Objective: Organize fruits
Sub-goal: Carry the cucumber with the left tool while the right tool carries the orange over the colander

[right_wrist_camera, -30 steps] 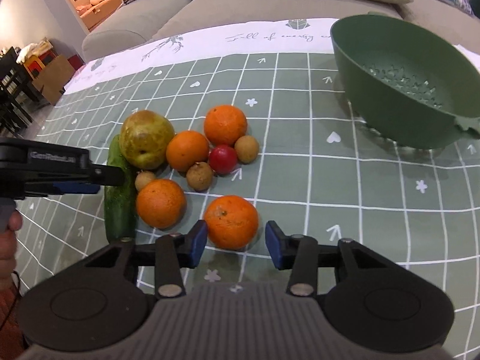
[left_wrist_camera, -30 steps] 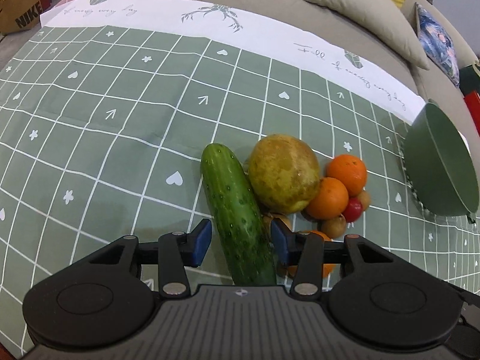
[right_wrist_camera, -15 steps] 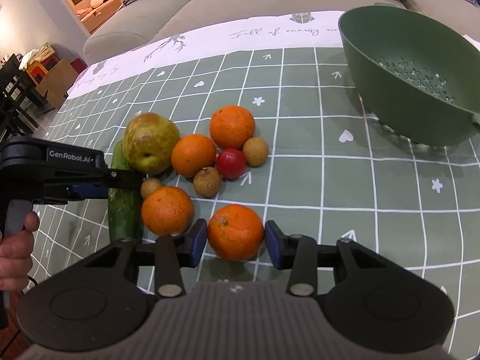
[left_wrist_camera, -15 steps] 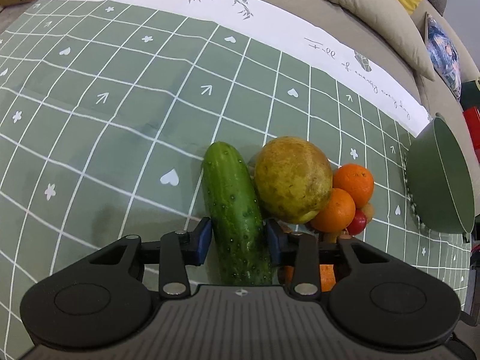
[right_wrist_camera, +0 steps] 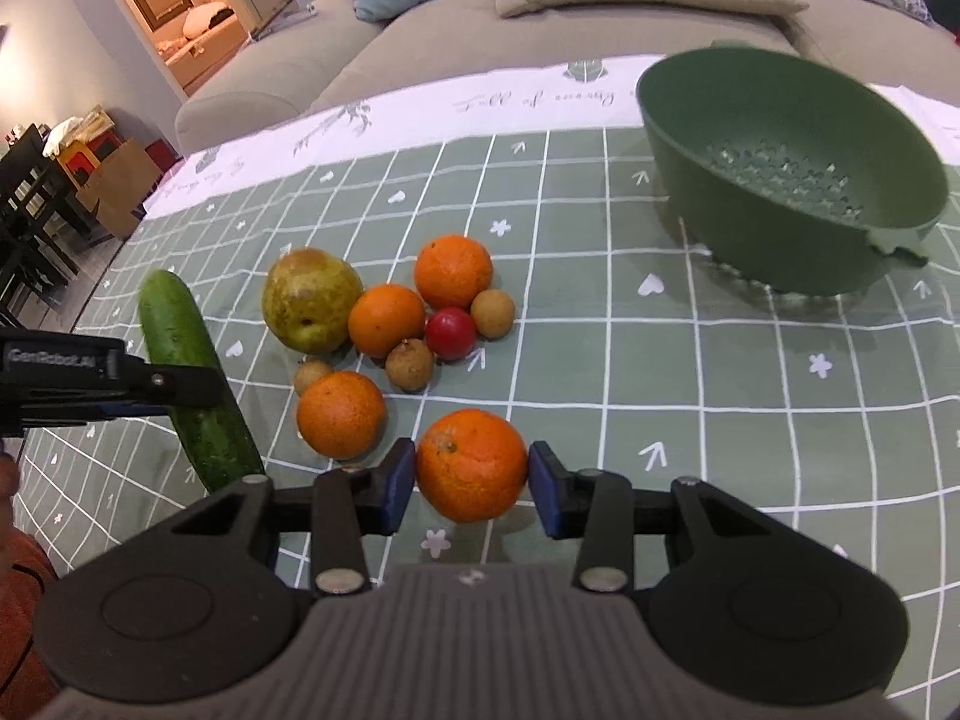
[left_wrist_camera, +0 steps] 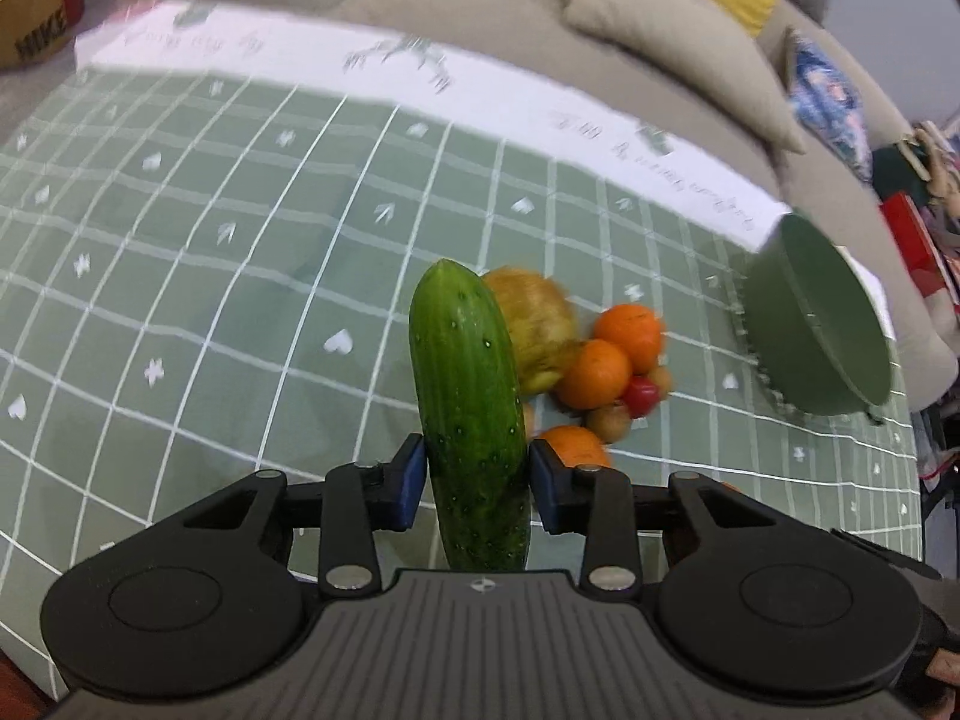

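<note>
Green colander (right_wrist_camera: 786, 180) sits far right on checked cloth (left_wrist_camera: 240, 240), nothing in it yet. Cucumber (left_wrist_camera: 471, 420) now lifted off cloth, tip raised away from pear (right_wrist_camera: 309, 297); my left gripper (left_wrist_camera: 477, 483) clamped on it. My right gripper (right_wrist_camera: 471, 483) has narrowed onto nearest orange (right_wrist_camera: 471, 465), pads touching both sides, orange not yet lifted. I judge colander next for both.

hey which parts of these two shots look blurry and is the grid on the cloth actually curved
Left wrist view: pear and oranges smear with motion blur, while the cucumber in the left tool stays sharp. Right wrist view: mostly crisp, colander slightly soft. The cloth's grid bows in both views, which looks like fisheye distortion.
</note>
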Tool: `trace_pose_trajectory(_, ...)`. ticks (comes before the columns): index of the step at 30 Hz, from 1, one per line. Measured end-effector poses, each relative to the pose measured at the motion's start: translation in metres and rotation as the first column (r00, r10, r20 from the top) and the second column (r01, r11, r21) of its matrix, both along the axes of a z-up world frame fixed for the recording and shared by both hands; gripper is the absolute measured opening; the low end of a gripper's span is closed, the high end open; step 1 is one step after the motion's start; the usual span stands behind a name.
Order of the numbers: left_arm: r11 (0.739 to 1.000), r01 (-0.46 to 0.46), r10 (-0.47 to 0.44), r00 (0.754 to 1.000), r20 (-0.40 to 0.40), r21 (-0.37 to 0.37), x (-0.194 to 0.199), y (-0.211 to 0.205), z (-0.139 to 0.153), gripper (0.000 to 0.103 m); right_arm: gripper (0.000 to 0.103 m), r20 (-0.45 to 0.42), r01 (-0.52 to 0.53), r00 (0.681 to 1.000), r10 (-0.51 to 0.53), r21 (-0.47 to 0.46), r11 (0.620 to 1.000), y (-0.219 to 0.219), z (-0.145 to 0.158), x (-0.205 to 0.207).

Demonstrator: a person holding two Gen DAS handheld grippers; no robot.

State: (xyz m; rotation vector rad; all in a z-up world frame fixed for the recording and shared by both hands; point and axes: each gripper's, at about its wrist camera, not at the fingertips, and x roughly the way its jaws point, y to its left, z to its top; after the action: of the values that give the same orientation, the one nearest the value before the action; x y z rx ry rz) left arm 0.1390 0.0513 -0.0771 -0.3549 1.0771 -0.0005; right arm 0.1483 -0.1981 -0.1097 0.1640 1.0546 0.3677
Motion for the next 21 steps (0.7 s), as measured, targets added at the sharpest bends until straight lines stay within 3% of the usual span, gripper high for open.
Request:
trace_pose_trajectory(9, 0.992, 0.123, -0.125, 0.983, 0.138, 0.02, 0.002, -0.042, 0.057, 0.041, 0.038, 0.126, -0.006, 0.992, 0.009, -0.019, 1.0, -0.021, 0.039, -0.006)
trace_pose_trajectory(17, 0.966, 0.255, -0.243, 0.952, 0.185, -0.045, 0.05, -0.103, 0.079, 0.041, 0.038, 0.237, 0.0, 0.971, 0.024, -0.1, 0.995, -0.064, 0.075, 0.029)
trace_pose_trajectory(21, 0.954, 0.295, -0.279, 0.941, 0.189, -0.06, 0.084, -0.137, 0.08, 0.041, 0.038, 0.253, 0.023, 0.967, 0.024, -0.182, 0.983, -0.085, 0.075, 0.063)
